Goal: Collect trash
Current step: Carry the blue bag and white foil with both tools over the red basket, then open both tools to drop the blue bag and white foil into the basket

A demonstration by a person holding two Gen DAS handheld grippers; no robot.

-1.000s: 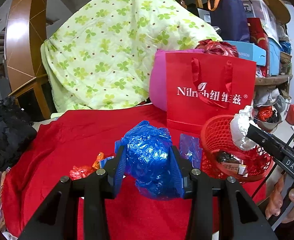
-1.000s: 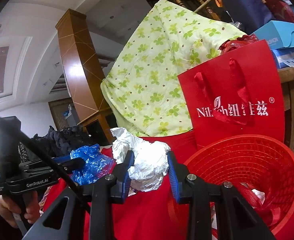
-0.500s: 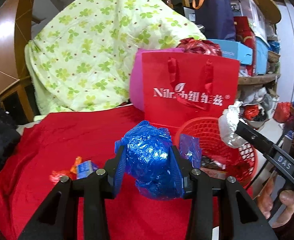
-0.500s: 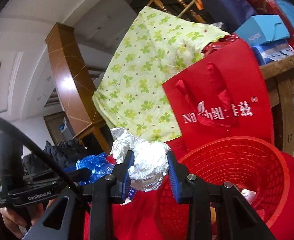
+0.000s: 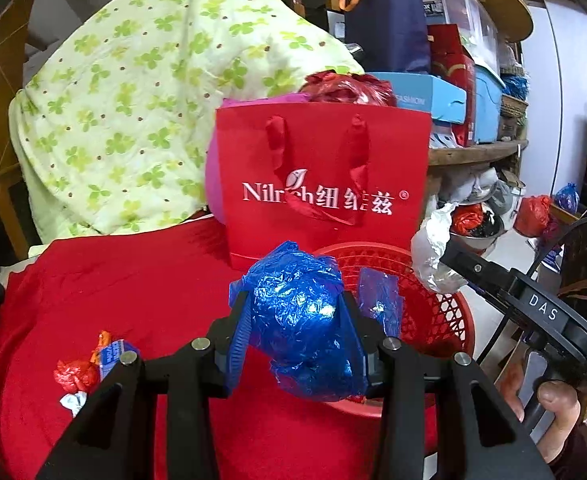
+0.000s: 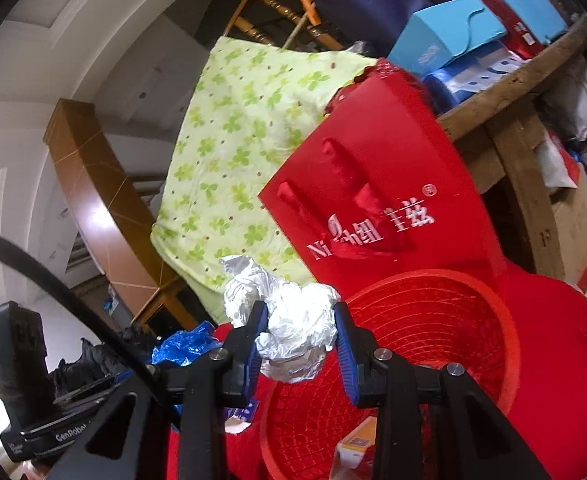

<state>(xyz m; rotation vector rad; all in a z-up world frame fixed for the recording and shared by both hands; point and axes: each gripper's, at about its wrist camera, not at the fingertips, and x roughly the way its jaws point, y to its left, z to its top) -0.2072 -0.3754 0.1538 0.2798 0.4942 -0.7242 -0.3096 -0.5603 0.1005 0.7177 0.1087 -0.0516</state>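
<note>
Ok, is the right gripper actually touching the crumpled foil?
Touching. The right wrist view shows the crumpled foil pinched between both blue pads of the right gripper, held above the red basket.

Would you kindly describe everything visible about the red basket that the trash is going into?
The red basket is round, of red plastic, with a solid rim and an open lattice wall. It stands upright at the edge of the red cloth, just in front of the red paper bag. Some trash already lies inside, including an orange-and-white carton. The right gripper holds a white wad at its rim, and the left gripper holds a blue wad before it.
</note>
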